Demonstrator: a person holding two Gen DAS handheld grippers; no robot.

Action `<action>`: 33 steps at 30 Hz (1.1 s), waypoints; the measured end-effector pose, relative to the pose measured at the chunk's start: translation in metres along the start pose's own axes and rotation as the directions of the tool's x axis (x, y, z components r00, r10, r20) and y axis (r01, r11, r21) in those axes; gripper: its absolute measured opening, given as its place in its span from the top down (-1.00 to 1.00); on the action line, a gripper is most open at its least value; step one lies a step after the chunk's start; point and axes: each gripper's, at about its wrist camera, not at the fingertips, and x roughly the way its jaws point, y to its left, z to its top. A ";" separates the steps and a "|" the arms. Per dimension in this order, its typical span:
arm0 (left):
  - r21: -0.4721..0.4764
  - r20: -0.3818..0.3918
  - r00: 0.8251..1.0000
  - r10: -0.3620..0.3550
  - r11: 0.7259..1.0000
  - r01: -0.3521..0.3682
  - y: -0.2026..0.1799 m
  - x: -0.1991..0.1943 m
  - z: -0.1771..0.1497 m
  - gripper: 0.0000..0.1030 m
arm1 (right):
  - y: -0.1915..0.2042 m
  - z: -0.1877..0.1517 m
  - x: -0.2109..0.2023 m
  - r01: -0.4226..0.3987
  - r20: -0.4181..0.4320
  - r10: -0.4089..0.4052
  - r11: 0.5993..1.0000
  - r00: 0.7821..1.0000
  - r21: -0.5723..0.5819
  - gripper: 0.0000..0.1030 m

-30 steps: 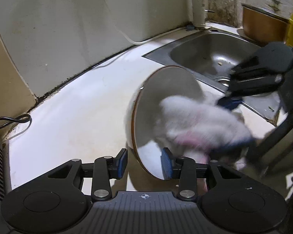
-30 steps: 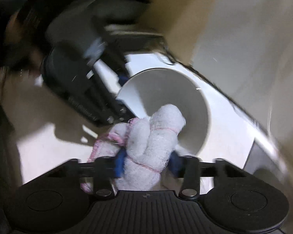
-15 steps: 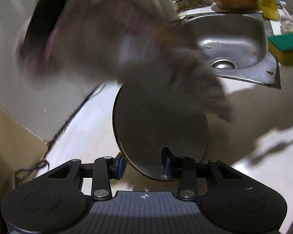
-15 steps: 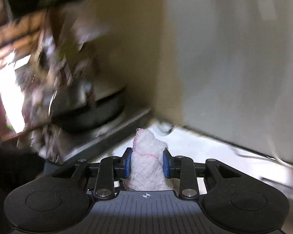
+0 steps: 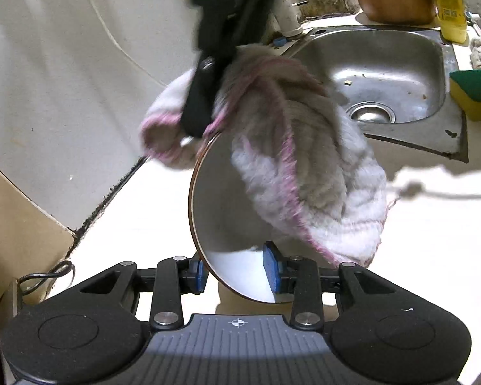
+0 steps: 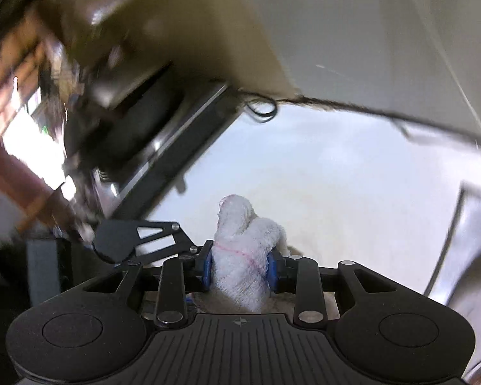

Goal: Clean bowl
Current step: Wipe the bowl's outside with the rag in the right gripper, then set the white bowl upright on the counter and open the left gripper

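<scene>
Left gripper [image 5: 237, 272]: I hold the bowl [image 5: 221, 211] on edge over the counter [image 5: 138, 224], jaws closing on its rim | Right gripper [image 6: 240, 271]: clamped on the cloth [image 6: 243, 256], which hangs over the bowl | Writing: yellow bottle [image 5: 450, 16] label unreadable

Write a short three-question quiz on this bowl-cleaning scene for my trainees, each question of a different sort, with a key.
1. True or false: the left gripper grips the bowl by its rim.
2. What does the right gripper hold? A) sponge B) cloth C) bottle
3. Fill in: the green and yellow sponge lies beside the ____.

Key: 1 true. 2 B, the white cloth with pink edging. 3 sink.
</scene>
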 end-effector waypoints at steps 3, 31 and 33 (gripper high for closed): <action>-0.008 -0.008 1.000 0.003 1.000 -0.003 0.001 0.000 0.002 0.24 | -0.030 -0.026 -0.010 -0.094 0.099 0.081 0.987 0.992 0.133 0.39; -0.209 -0.107 0.994 0.030 0.977 -0.052 0.014 -0.003 -0.020 0.07 | -0.022 -0.135 -0.005 -0.110 0.309 0.030 0.964 0.951 0.243 0.39; -0.273 -0.119 0.993 -0.021 0.962 -0.012 0.021 -0.002 -0.021 0.08 | -0.018 -0.143 -0.002 -0.091 0.313 0.012 0.967 0.950 0.239 0.39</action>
